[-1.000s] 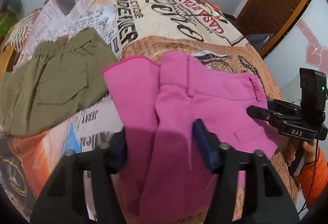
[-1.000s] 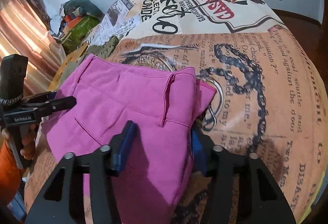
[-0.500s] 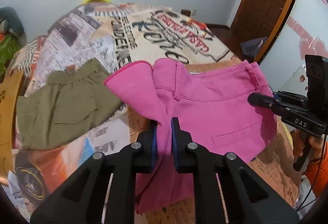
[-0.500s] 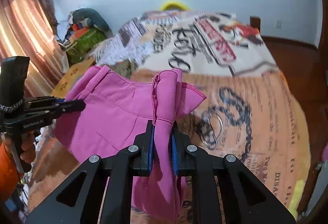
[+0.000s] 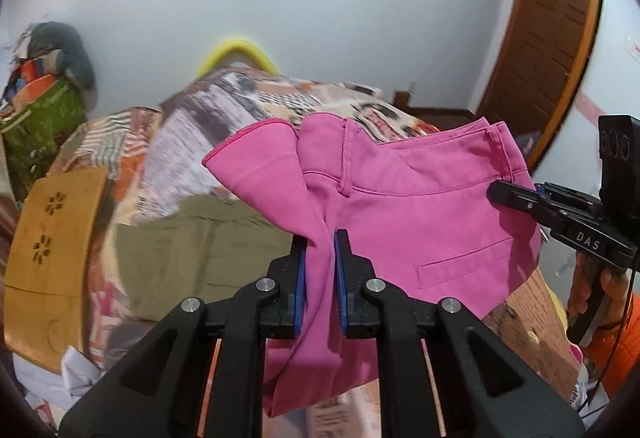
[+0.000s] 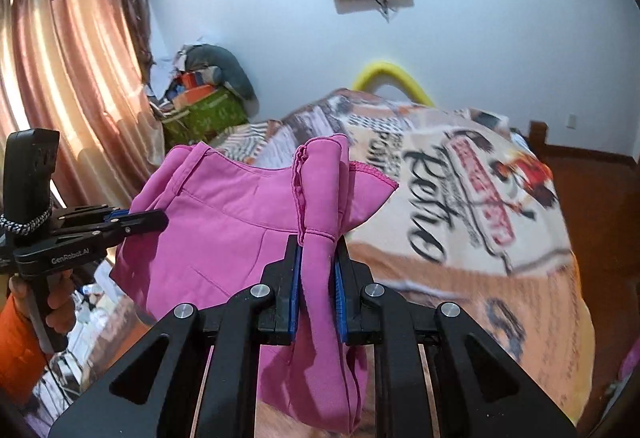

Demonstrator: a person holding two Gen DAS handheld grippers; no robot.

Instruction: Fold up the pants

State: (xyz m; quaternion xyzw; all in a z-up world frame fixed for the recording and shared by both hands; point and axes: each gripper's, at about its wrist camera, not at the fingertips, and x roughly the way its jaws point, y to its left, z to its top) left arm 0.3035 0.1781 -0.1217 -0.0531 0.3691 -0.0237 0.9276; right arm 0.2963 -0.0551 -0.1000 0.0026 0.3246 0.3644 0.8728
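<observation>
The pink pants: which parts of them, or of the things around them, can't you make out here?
- Pink pants: legs hidden below both views, behind the left gripper and right gripper.
- Green pants: blurred, partly behind the pink pants, left view.
- Bedspread lettering: motion-blurred, both views.

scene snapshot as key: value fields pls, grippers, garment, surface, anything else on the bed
left gripper: shut on pink pants
right gripper: shut on pink pants
pink pants: lifted, waistband stretched between both grippers, lower part hanging
surface: bed with newspaper-print cover
other garment: olive pants lying flat on the bed, left of the pink pair
fold status: not yet folded, garment in the air
</observation>
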